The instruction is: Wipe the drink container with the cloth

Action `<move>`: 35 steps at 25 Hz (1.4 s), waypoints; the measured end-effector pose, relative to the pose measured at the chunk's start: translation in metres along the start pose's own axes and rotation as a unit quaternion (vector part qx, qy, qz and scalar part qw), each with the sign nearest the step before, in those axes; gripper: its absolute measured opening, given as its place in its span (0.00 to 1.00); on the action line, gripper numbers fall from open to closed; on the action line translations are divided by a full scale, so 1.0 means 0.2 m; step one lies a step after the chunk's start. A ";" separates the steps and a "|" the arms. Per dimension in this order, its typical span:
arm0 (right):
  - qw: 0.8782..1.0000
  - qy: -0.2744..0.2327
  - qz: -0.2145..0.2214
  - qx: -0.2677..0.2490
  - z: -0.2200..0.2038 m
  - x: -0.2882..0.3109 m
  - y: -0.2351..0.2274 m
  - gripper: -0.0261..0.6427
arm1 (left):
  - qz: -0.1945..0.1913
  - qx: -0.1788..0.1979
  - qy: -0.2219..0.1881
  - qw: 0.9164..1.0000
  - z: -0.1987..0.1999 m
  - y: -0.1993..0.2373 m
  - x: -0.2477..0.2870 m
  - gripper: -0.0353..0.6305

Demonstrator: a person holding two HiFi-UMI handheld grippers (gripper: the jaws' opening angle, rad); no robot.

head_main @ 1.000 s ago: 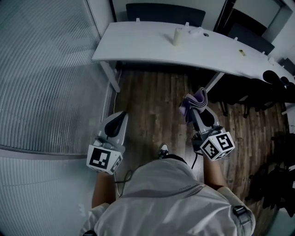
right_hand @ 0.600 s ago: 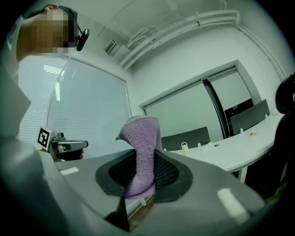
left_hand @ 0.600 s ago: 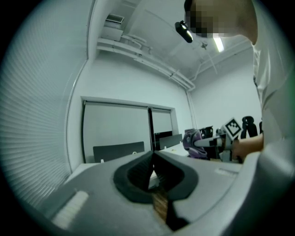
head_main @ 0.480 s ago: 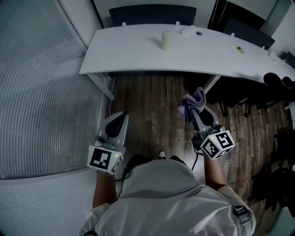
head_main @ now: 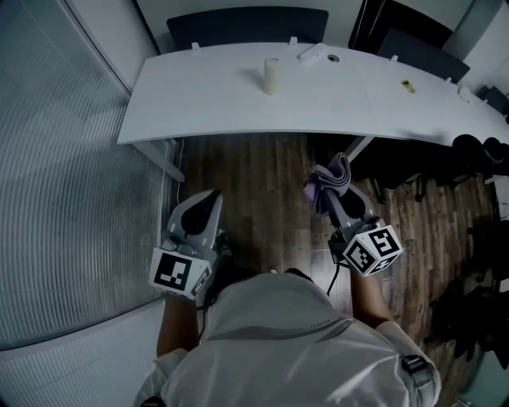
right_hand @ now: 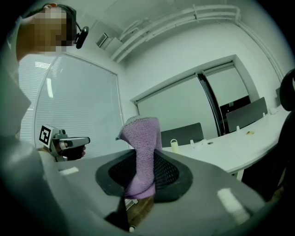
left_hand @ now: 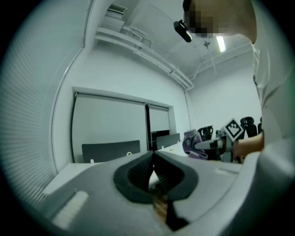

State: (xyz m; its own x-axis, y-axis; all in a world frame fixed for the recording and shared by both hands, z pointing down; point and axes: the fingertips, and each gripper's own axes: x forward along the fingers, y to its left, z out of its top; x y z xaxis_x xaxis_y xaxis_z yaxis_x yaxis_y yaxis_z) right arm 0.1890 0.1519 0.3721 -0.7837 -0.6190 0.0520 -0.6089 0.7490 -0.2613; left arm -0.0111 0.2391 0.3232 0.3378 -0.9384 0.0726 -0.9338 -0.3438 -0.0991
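Note:
A pale cylindrical drink container (head_main: 272,76) stands upright on the long white table (head_main: 207,99), far ahead of both grippers; it also shows small in the right gripper view (right_hand: 174,144). My right gripper (head_main: 328,187) is shut on a purple cloth (head_main: 334,176) that sticks up from its jaws (right_hand: 140,152), held over the wooden floor in front of the table. My left gripper (head_main: 208,200) hangs at the left over the floor, jaws shut with nothing between them (left_hand: 152,162). From the left gripper view the cloth (left_hand: 191,142) appears to the right.
A ribbed glass wall (head_main: 64,183) runs along the left. Dark chairs (head_main: 246,24) stand behind the table, more black chairs (head_main: 477,151) at the right. Small items (head_main: 316,54) lie on the table beyond the container. The table's leg (head_main: 159,159) stands ahead of my left gripper.
The table and container have shifted left and nearer in the head view as the person moves toward them. Both grippers keep their pose; the cloth stays gripped.

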 end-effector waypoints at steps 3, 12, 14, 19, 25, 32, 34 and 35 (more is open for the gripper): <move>1.000 -0.002 -0.013 0.001 -0.02 0.06 -0.04 0.19 | -0.015 0.002 0.001 1.000 -0.03 0.05 0.06 0.06; 0.998 -0.008 -0.056 -0.009 0.14 0.70 -0.10 0.19 | -0.053 -0.001 -0.012 0.999 0.02 0.69 0.44 0.06; 0.998 -0.003 -0.068 -0.011 0.15 0.84 -0.08 0.19 | -0.066 -0.001 -0.015 0.998 0.01 0.83 0.50 0.06; 0.995 -0.005 -0.100 -0.019 0.22 1.19 -0.02 0.19 | -0.100 -0.017 -0.025 0.995 0.02 1.21 0.62 0.06; 0.991 0.006 -0.131 -0.034 0.23 1.45 0.03 0.19 | -0.142 -0.034 -0.032 0.989 -0.02 1.49 0.77 0.06; 0.987 0.020 -0.160 -0.024 0.21 1.56 -0.08 0.19 | -0.182 -0.053 -0.027 0.982 -0.06 1.55 0.97 0.06; 0.986 0.021 -0.164 -0.016 0.20 1.58 -0.14 0.19 | -0.187 -0.057 -0.024 0.980 -0.06 1.55 1.04 0.06; 0.986 0.021 -0.163 -0.013 0.19 1.58 -0.18 0.19 | -0.188 -0.056 -0.024 0.980 -0.05 1.54 1.08 0.06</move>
State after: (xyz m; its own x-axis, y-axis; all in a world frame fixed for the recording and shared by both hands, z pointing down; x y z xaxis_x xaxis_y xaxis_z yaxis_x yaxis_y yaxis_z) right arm -0.0321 -0.0798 0.3610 -0.5502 -0.8177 0.1691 -0.8315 0.5181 -0.2003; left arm -0.2276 -0.0702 0.3187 0.6629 -0.7478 0.0366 -0.7487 -0.6620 0.0355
